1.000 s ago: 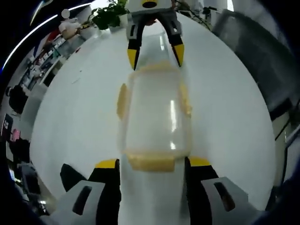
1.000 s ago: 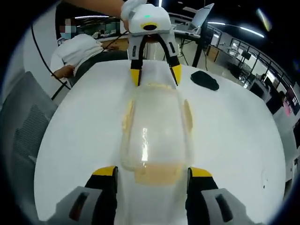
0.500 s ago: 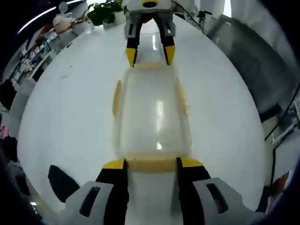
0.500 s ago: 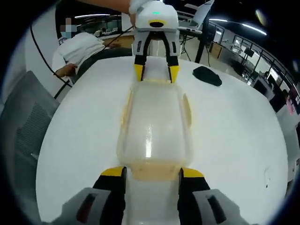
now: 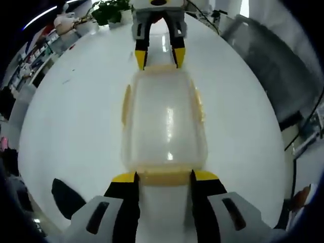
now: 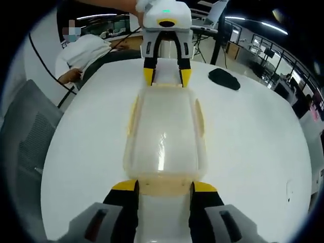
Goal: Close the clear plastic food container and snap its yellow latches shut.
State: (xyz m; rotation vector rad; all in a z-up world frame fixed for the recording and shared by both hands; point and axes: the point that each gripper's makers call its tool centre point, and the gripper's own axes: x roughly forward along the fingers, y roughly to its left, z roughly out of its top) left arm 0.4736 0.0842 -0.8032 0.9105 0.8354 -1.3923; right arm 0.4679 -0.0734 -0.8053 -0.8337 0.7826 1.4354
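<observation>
The clear plastic food container lies lengthwise on the white table with its lid on. Yellow latches sit at both ends and along both long sides. My left gripper is shut on the near-end yellow latch, a jaw tip touching each end of it. At the far end, the right gripper straddles the opposite latch. In the right gripper view the same container runs away from me. My right gripper is shut on its end latch, and the left gripper holds the far end.
The round white table has wide bare margins on both sides of the container. A flat black object lies on it. Potted plants stand past one edge. A grey chair and a seated person in white are past the other.
Since a second ago both grippers have moved in on the container's ends and narrowed their jaws onto the end latches. Little has changed over the last half second.
</observation>
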